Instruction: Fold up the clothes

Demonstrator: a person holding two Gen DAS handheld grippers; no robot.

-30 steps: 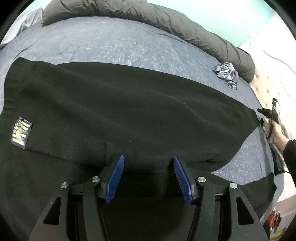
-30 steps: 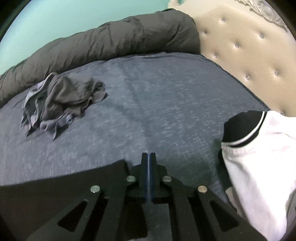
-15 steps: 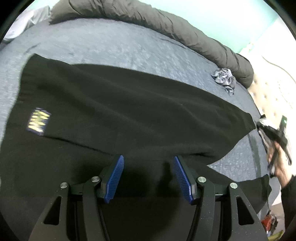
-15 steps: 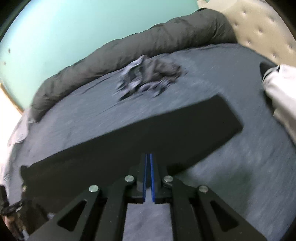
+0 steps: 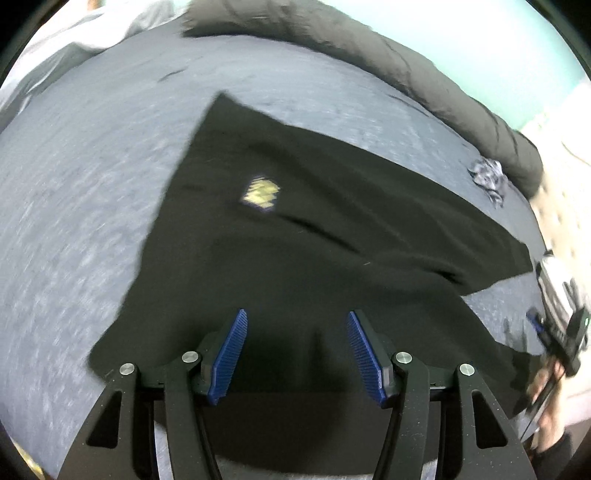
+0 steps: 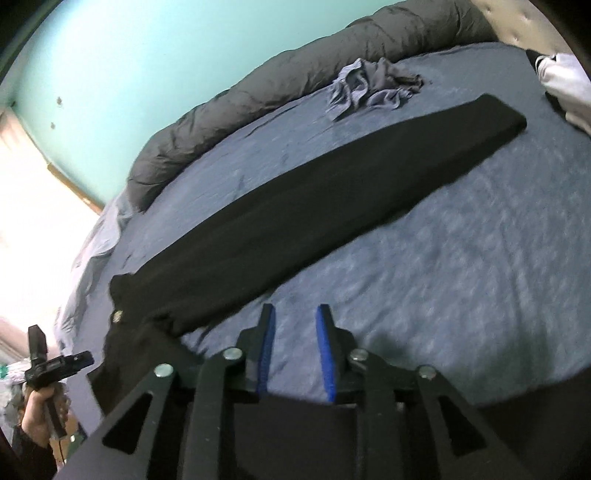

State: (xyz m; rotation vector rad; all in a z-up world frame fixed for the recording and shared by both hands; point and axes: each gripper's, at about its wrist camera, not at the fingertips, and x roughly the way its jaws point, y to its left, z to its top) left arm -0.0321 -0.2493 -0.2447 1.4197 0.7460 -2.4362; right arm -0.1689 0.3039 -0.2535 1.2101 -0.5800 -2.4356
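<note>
A black garment [image 5: 332, 240] with a yellow label [image 5: 260, 192] lies spread on the blue-grey bed. My left gripper [image 5: 295, 314] stands open just above its near part, and the cloth passes under the blue pads without being pinched. In the right wrist view one long leg of the black garment [image 6: 314, 195] stretches flat across the bed. My right gripper [image 6: 296, 308] hovers over bare sheet near that leg; its jaws are opening and nothing is between them. Each view shows the other gripper in a hand: the right gripper [image 5: 557, 332] and the left gripper [image 6: 55, 365].
A crumpled grey garment [image 6: 373, 88] lies near the rolled dark duvet [image 6: 295, 85] at the bed's far side. A white garment with a black cuff [image 6: 565, 85] sits by the tufted headboard [image 6: 517, 18]. Blue-grey sheet [image 6: 461, 258] lies to the right of the leg.
The right gripper swung left from the leg's far end, and its jaws, shut before, now stand apart. The left gripper shifted left along the garment; the label now sits ahead of it.
</note>
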